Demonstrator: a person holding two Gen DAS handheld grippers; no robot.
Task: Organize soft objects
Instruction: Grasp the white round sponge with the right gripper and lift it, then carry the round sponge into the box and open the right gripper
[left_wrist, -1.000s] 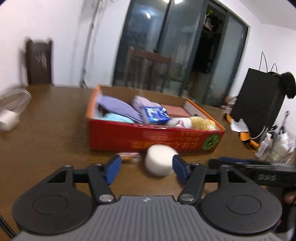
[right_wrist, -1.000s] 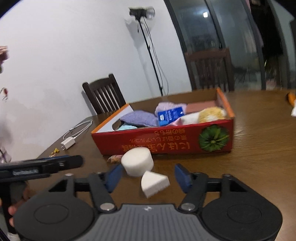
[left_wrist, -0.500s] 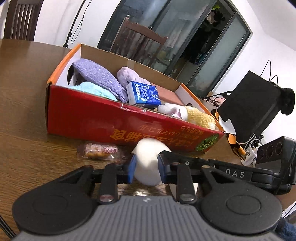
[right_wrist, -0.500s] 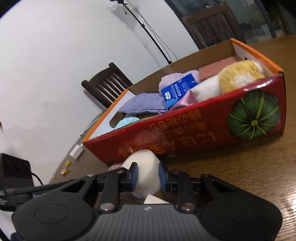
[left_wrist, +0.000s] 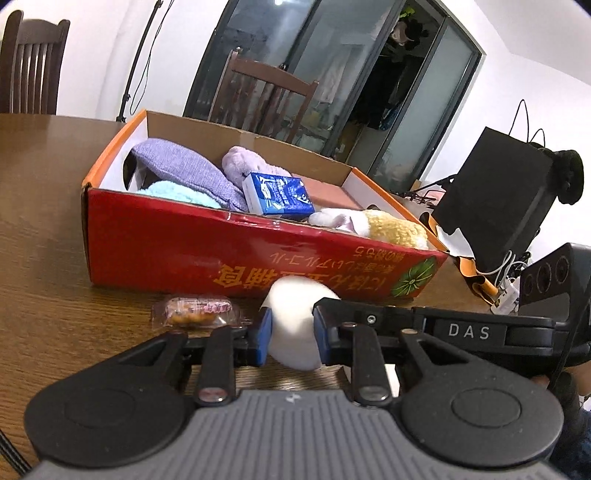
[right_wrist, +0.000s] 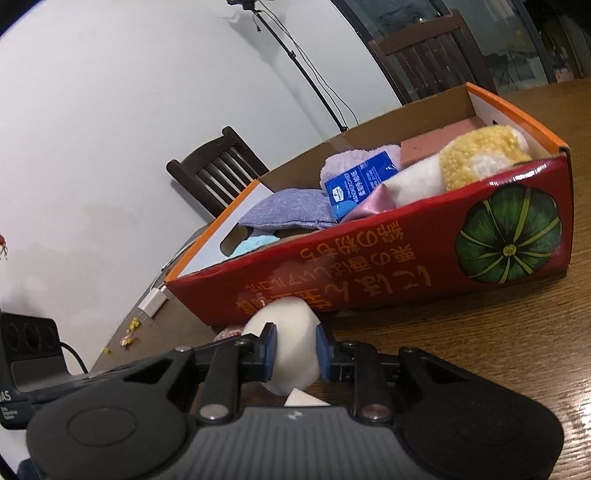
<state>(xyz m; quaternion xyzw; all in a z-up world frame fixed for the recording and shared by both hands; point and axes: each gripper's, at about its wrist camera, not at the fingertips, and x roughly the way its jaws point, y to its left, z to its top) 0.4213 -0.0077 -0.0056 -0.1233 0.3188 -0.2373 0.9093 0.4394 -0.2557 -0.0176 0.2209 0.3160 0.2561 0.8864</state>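
A white round sponge (left_wrist: 293, 325) sits on the wooden table in front of the red cardboard box (left_wrist: 177, 251). My left gripper (left_wrist: 291, 338) is shut on it. My right gripper (right_wrist: 293, 352) is shut on the same white sponge (right_wrist: 291, 343) from the other side. A white wedge sponge (right_wrist: 304, 398) lies under the right gripper, mostly hidden. The box (right_wrist: 406, 258) holds purple cloths, a pale blue cloth, a blue tissue pack (left_wrist: 277, 194), a pink block, and white and yellow plush pieces.
A wrapped snack (left_wrist: 195, 310) lies on the table left of the sponge. A black bag (left_wrist: 495, 199) and cables stand at the right. A white charger (right_wrist: 151, 302) lies left of the box. Chairs stand around the table.
Both grippers closed in from open and now squeeze the white round sponge; both cameras moved nearer the box. In the last half second little has shifted.
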